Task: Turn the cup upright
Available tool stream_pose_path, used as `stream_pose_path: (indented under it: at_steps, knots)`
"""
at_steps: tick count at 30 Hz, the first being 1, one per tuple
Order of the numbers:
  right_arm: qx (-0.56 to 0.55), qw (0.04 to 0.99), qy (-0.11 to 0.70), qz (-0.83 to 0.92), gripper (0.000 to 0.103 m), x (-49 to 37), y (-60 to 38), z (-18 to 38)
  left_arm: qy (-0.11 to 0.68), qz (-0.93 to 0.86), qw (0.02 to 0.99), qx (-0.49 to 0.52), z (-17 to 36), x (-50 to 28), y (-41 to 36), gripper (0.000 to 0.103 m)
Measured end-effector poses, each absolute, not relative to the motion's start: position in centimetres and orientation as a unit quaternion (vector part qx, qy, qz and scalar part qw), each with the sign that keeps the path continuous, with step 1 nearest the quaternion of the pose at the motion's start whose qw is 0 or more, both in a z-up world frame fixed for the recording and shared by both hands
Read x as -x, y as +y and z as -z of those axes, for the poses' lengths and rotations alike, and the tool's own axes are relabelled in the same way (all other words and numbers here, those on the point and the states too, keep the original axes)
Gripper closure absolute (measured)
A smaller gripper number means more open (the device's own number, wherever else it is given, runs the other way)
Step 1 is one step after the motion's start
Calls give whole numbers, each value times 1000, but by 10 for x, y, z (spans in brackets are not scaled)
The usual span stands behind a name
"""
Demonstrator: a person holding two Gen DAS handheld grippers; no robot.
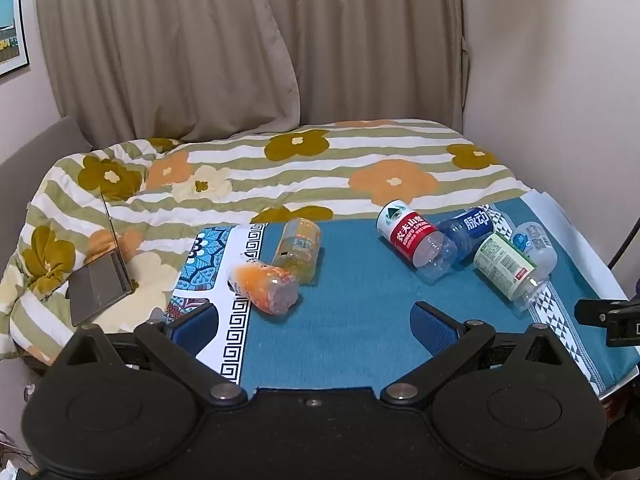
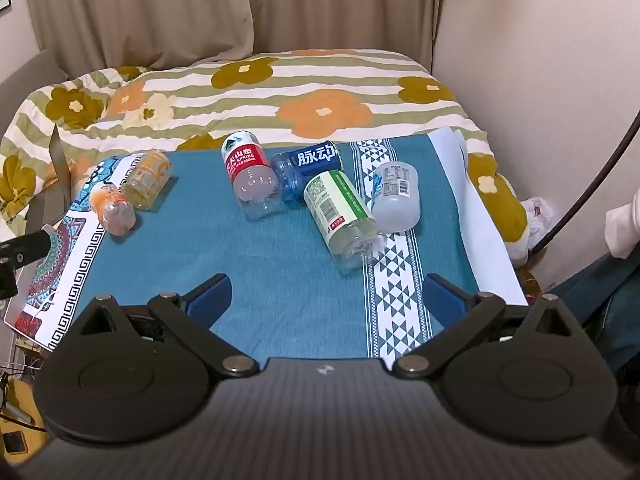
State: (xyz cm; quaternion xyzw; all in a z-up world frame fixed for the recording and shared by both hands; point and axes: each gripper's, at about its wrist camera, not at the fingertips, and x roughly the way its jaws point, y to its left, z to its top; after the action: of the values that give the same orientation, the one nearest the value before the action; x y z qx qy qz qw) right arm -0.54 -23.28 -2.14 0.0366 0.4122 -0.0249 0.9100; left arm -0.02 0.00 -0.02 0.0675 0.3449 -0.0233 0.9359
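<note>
Several bottle-shaped cups lie on their sides on a teal cloth [image 1: 340,320] [image 2: 200,248]. At the left lie an orange cup [image 1: 264,288] [image 2: 114,210] and a yellow cup [image 1: 298,250] [image 2: 148,180]. At the right lie a red-label cup [image 1: 416,240] [image 2: 250,178], a blue cup [image 1: 466,232] [image 2: 308,168], a green-label cup [image 1: 510,270] [image 2: 342,216] and a white cup [image 1: 536,244] [image 2: 396,196]. My left gripper [image 1: 316,324] is open and empty, short of the cups. My right gripper [image 2: 328,292] is open and empty, near the front edge.
A bed with a flowered, striped quilt [image 1: 280,168] [image 2: 280,92] lies behind the cloth. A laptop [image 1: 100,284] rests on the quilt at the left. Curtains [image 1: 200,40] and a wall [image 1: 560,80] stand behind. A black cable [image 2: 592,176] runs at the right.
</note>
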Motion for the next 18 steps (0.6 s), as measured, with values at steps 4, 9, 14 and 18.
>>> stream_pose_path:
  at_steps: [4,9,14,18]
  knots:
    - [-35,911,411,25,0,5,-232,22,343,23,937,-69,1,1,0,0]
    - [-32,909,415,27,0,3,-229,25,345,20,936,-70,-6,-4,-4,0]
    - [-30,909,416,28,0,7,-230,29,341,20,938,-66,-4,-1,-1,0]
    - [-30,908,417,28,0,6,-231,27,339,20,938,-66,-3,1,1,0]
